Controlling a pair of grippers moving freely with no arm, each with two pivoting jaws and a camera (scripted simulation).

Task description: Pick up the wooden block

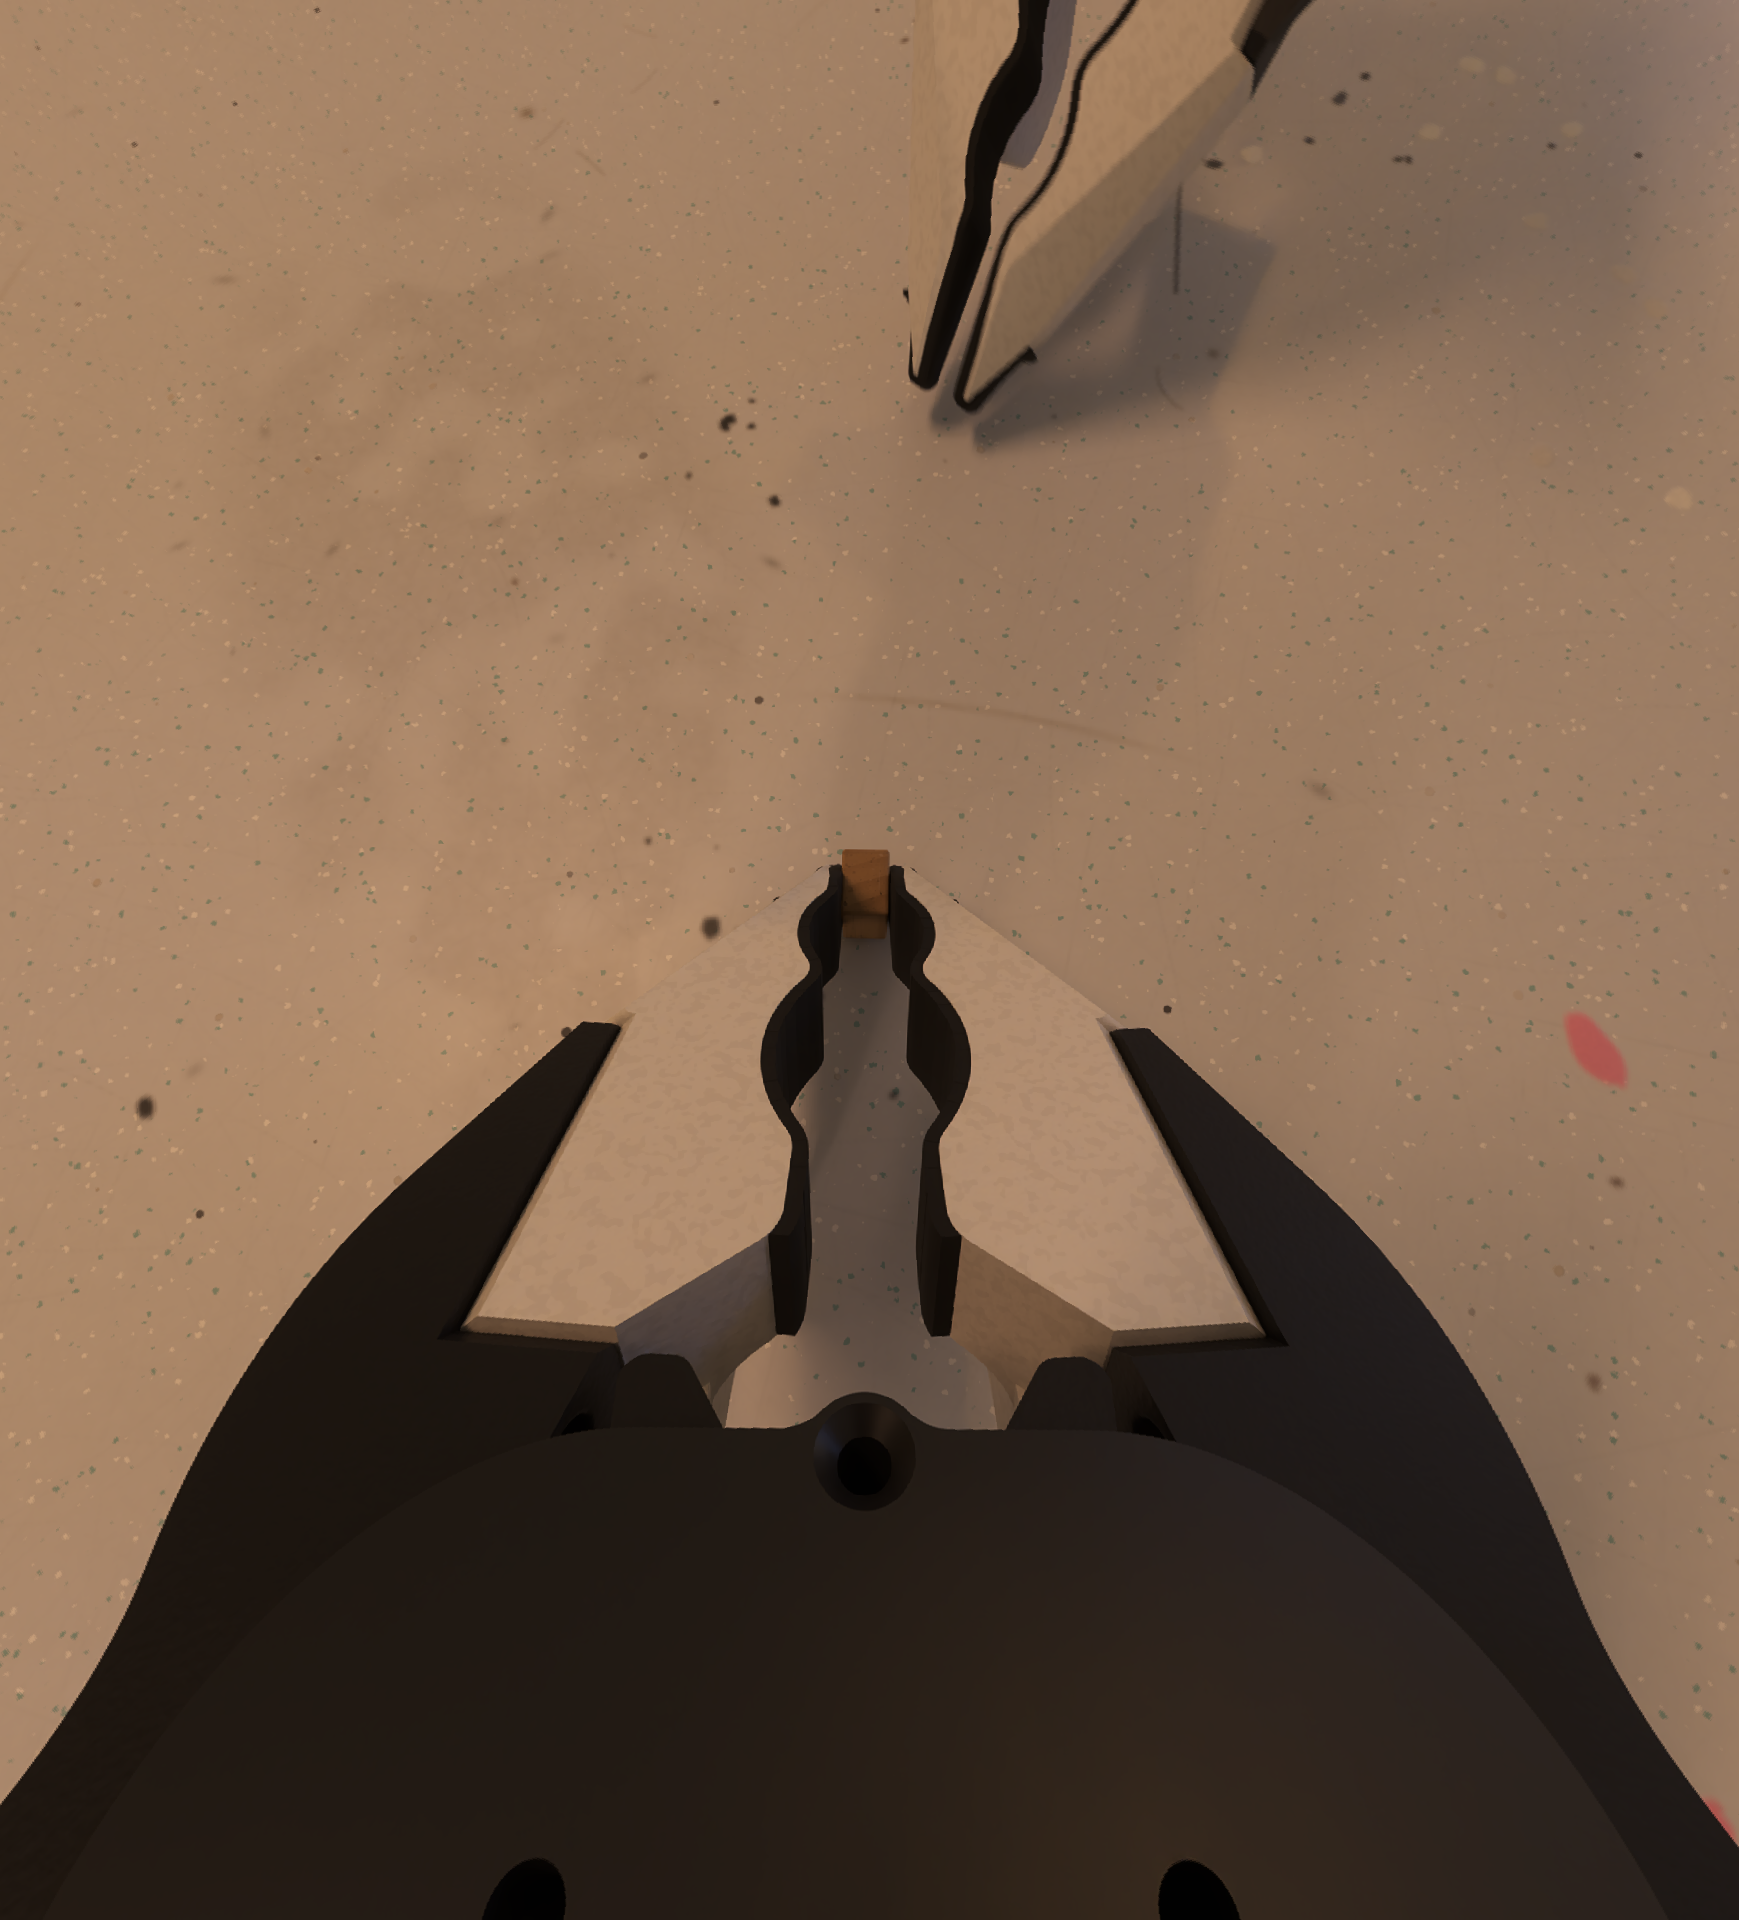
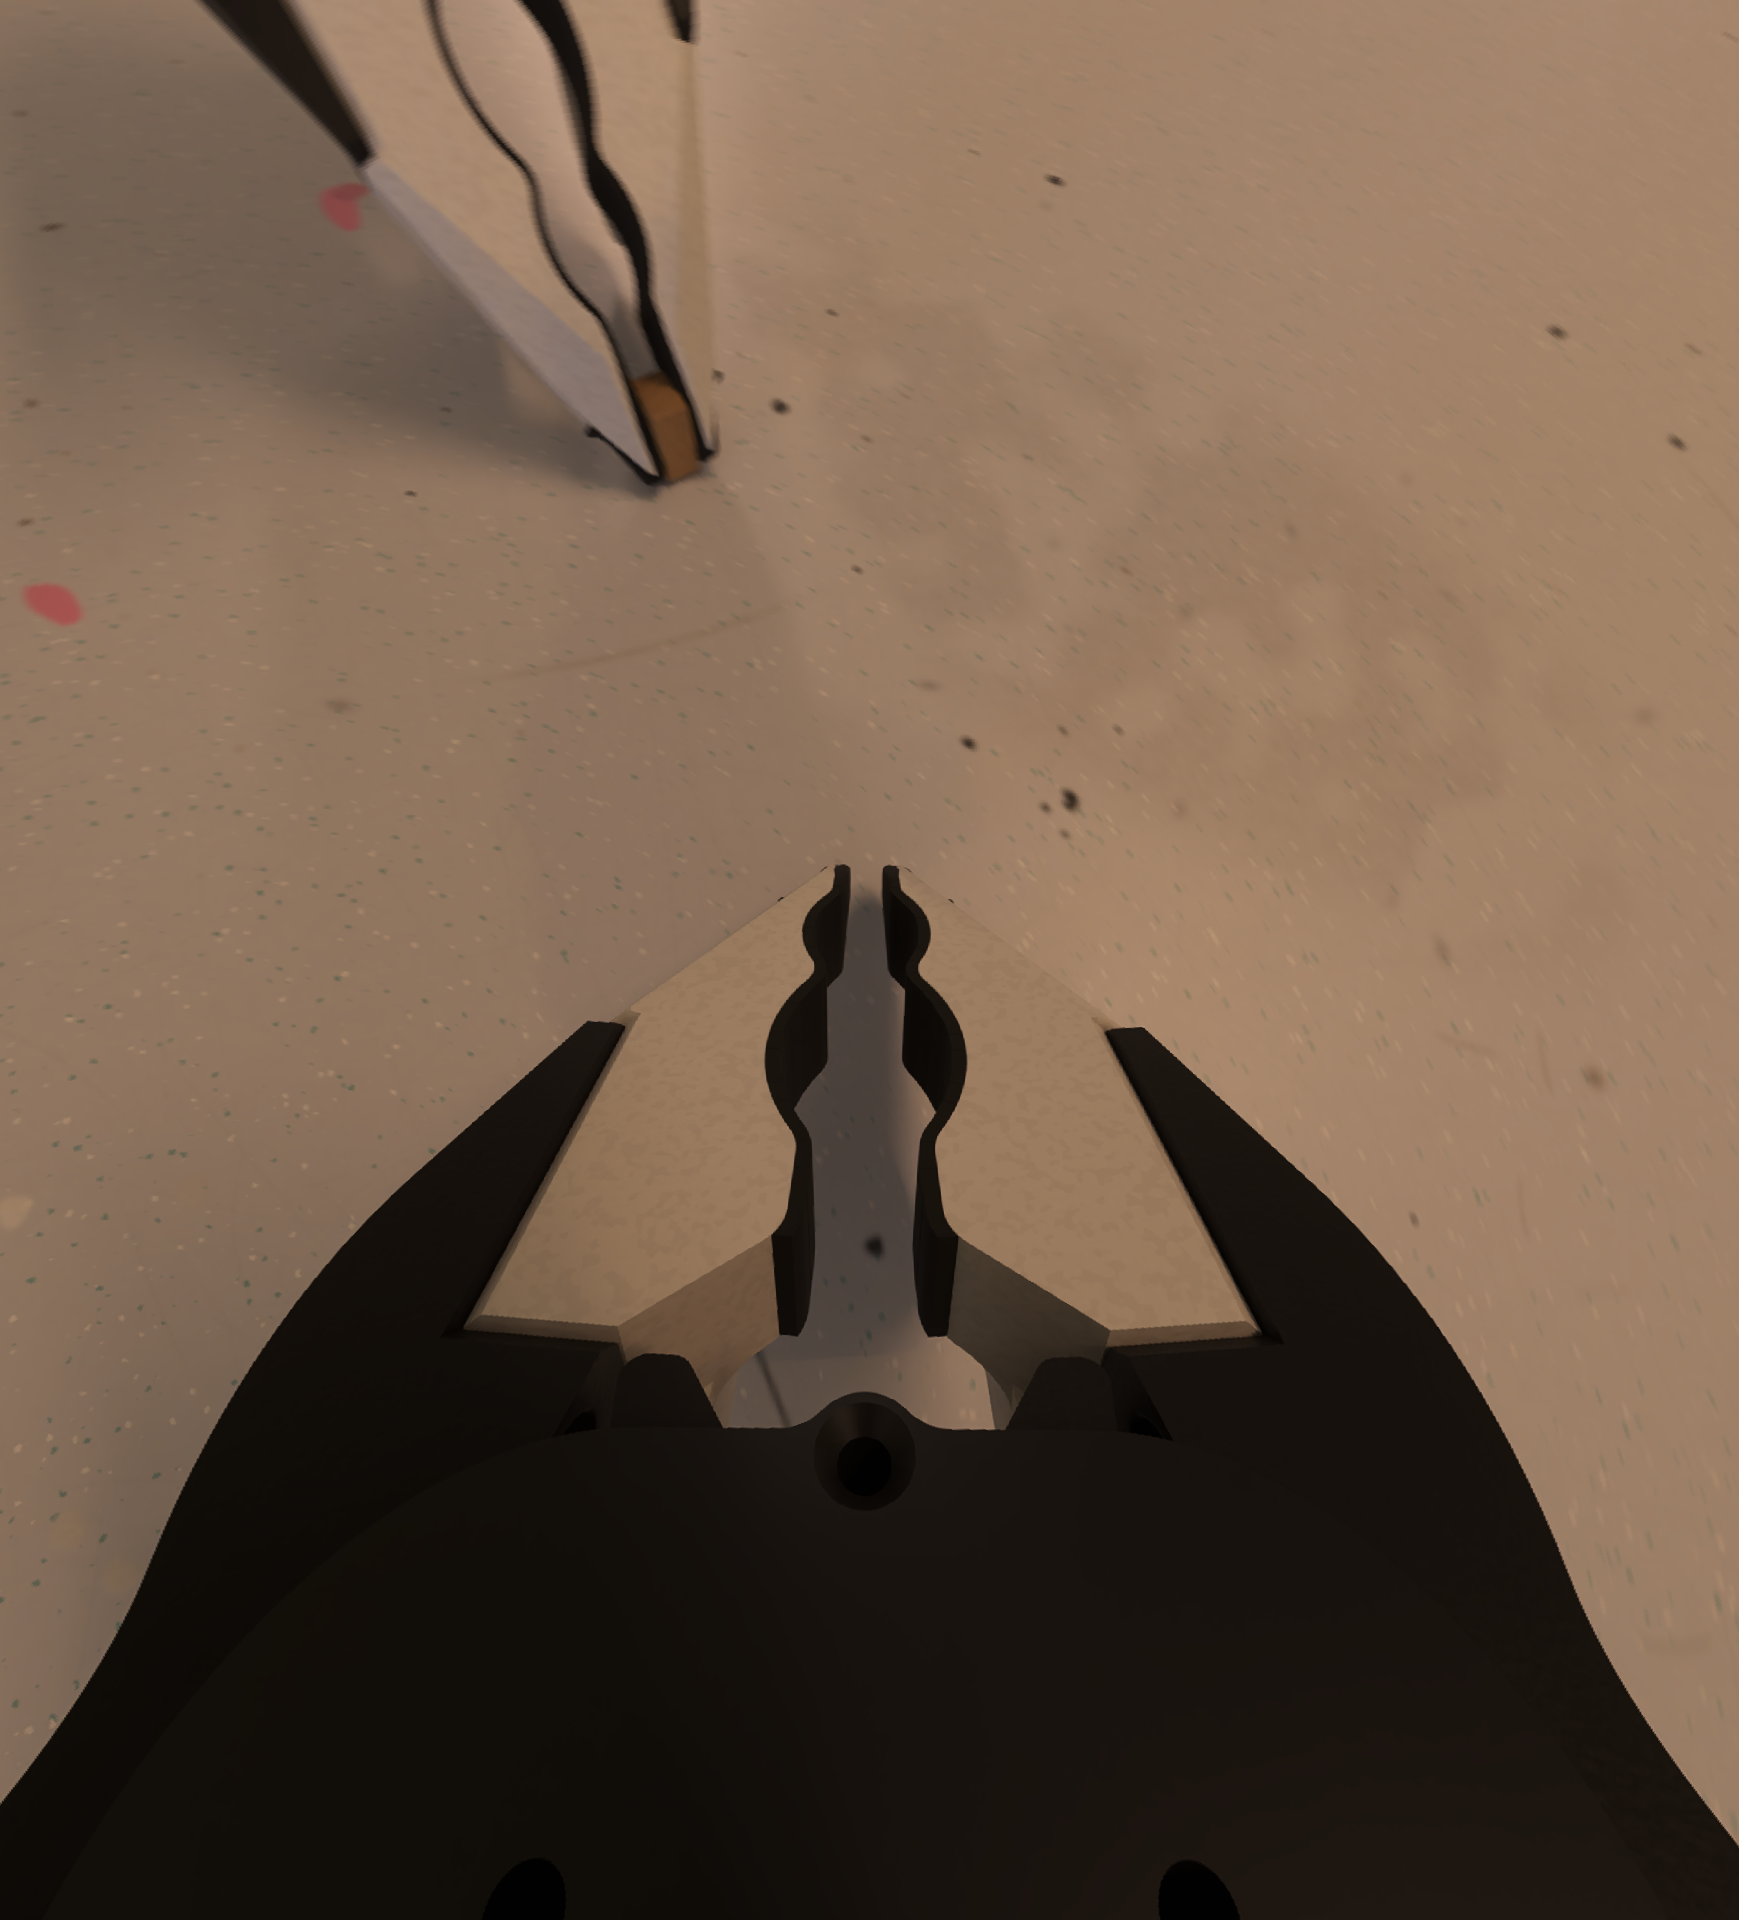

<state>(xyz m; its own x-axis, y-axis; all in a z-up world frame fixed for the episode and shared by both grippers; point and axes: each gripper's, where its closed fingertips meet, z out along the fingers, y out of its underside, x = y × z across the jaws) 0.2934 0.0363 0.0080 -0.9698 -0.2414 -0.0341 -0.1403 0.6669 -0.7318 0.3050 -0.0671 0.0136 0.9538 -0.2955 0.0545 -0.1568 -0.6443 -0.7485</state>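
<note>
The wooden block [image 1: 865,891] is small and light brown. My left gripper [image 1: 865,878] is shut on it at the fingertips, and the block's end sticks out a little past the tips. The same grip shows in the right wrist view at the upper left, where the block [image 2: 676,436] sits between the left gripper's tips [image 2: 676,473], close to the speckled beige surface [image 2: 1260,520]. My right gripper [image 2: 865,873] is shut and empty, its tips almost touching, over bare surface. It also shows in the left wrist view [image 1: 948,390] at the upper right.
The beige surface [image 1: 325,520] carries dark specks and smudges. Pink spots [image 2: 52,603] lie at the left in the right wrist view, and one pink spot [image 1: 1594,1047] lies at the right in the left wrist view.
</note>
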